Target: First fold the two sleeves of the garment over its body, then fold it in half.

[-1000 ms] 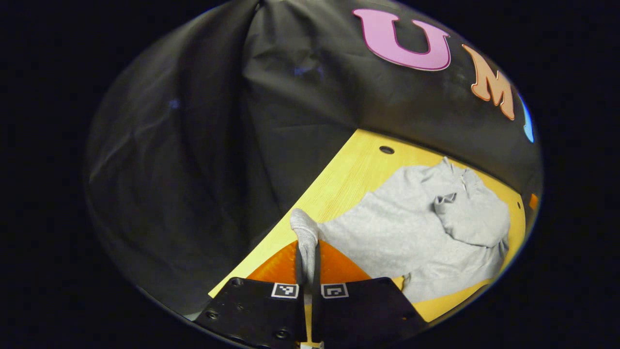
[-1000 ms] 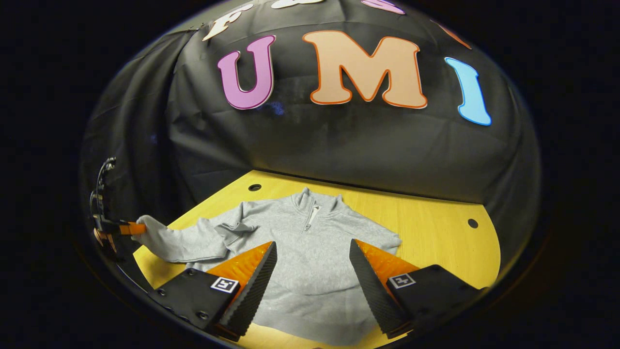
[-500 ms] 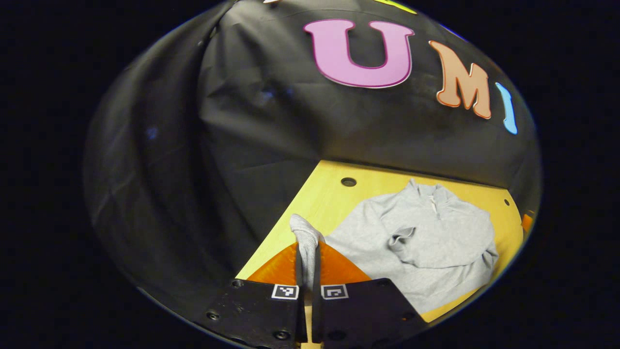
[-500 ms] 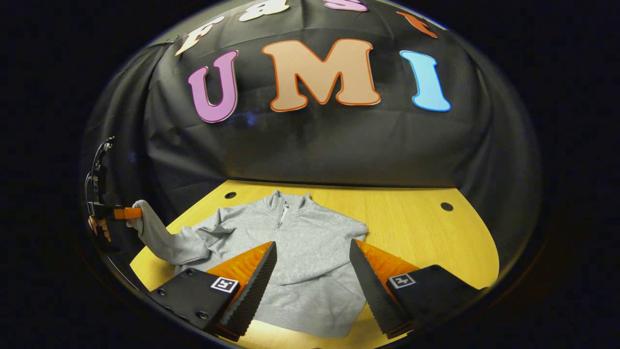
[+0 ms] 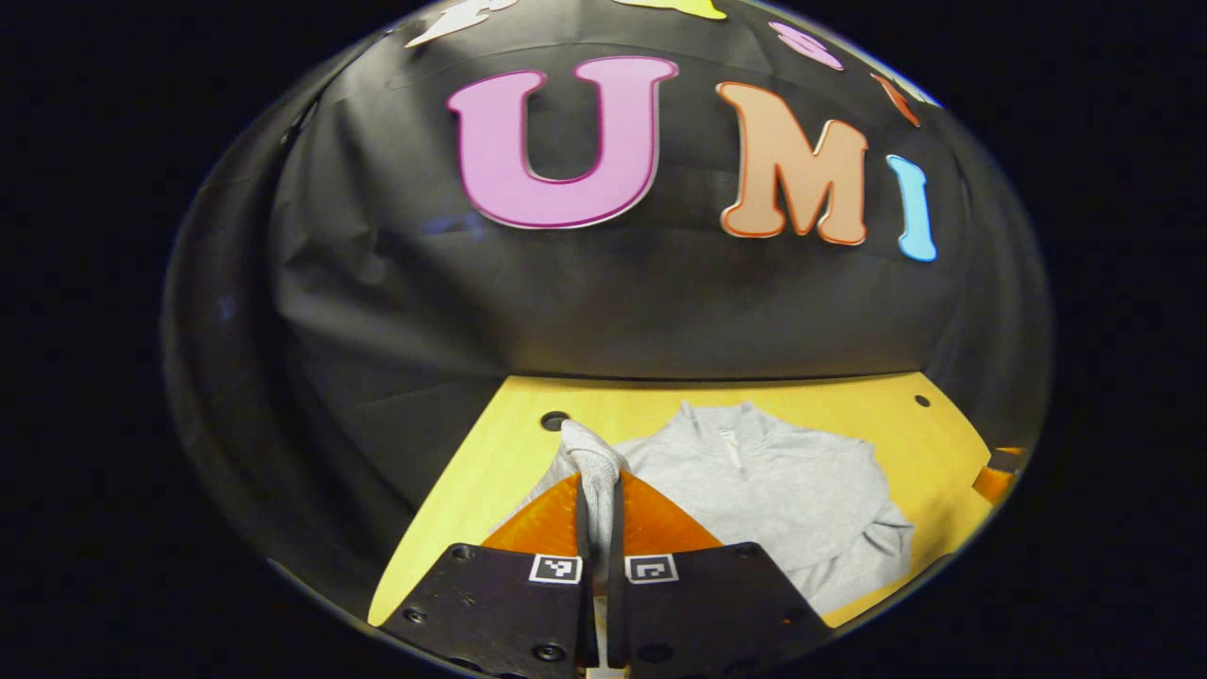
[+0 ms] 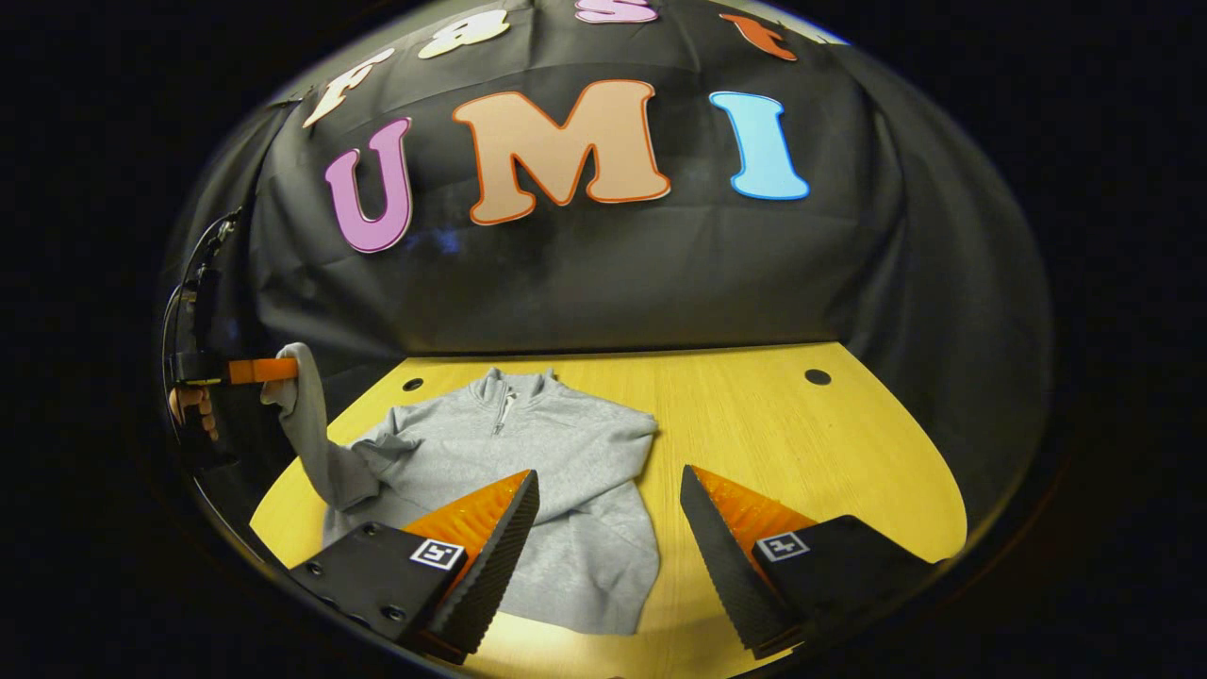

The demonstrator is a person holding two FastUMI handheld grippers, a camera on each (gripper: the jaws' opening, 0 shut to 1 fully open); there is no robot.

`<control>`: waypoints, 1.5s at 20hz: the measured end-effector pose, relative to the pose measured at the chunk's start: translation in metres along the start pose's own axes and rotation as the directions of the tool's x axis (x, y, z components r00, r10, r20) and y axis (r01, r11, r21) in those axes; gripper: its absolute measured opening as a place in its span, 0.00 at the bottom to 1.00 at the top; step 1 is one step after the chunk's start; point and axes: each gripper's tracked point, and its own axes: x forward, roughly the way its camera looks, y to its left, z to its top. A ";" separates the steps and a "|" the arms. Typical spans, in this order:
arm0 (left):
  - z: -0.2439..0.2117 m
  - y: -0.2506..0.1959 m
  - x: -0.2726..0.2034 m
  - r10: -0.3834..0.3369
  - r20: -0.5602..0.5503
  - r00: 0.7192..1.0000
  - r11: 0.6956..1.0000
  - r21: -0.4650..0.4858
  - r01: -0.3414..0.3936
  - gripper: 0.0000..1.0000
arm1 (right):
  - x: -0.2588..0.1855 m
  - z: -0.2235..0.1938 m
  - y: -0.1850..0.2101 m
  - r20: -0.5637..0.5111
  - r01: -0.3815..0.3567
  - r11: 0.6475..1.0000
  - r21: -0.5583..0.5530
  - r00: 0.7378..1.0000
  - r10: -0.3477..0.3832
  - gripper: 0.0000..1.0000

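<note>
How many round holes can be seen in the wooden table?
2: one hole at the back left beside the garment's shoulder, another hole at the back right. The garment may hide more.

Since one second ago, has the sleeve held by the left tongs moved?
Yes. In the right gripper view the sleeve has risen, its cuff now hanging well above the table, held by the left tongs.

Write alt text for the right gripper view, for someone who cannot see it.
A grey sweatshirt lies on a yellow table, while at far left the left gripper holds one sleeve lifted off the table. In the foreground the right gripper hangs open above the table, holding nothing.
</note>
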 end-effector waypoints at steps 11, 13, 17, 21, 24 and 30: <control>0.016 -0.147 0.032 -0.229 0.004 0.973 0.970 0.088 0.228 0.02 | -0.035 -0.018 -0.053 -0.033 0.083 0.996 0.031 0.996 -0.082 0.96; 0.015 -0.171 0.037 -0.256 -0.003 0.967 0.959 0.126 0.254 0.02 | -0.041 -0.023 -0.058 -0.035 0.090 0.995 0.034 0.995 -0.089 0.97; 0.002 -0.221 0.048 -0.313 -0.045 0.949 0.937 0.151 0.316 0.02 | -0.050 -0.037 -0.067 -0.058 0.099 0.994 0.033 0.994 -0.097 0.96; -0.014 -0.261 0.066 -0.349 -0.078 0.934 0.918 0.170 0.357 0.02 | -0.065 -0.042 -0.082 -0.061 0.121 0.992 0.023 0.991 -0.120 0.96; -0.032 -0.281 0.083 -0.347 -0.118 0.930 0.915 0.175 0.364 0.02 | -0.076 -0.051 -0.094 -0.077 0.136 0.991 0.015 0.988 -0.134 0.96; -0.077 -0.305 0.116 -0.324 -0.226 0.919 0.913 0.179 0.366 0.07 | -0.077 -0.056 -0.101 -0.089 0.124 0.992 0.007 0.988 -0.123 0.92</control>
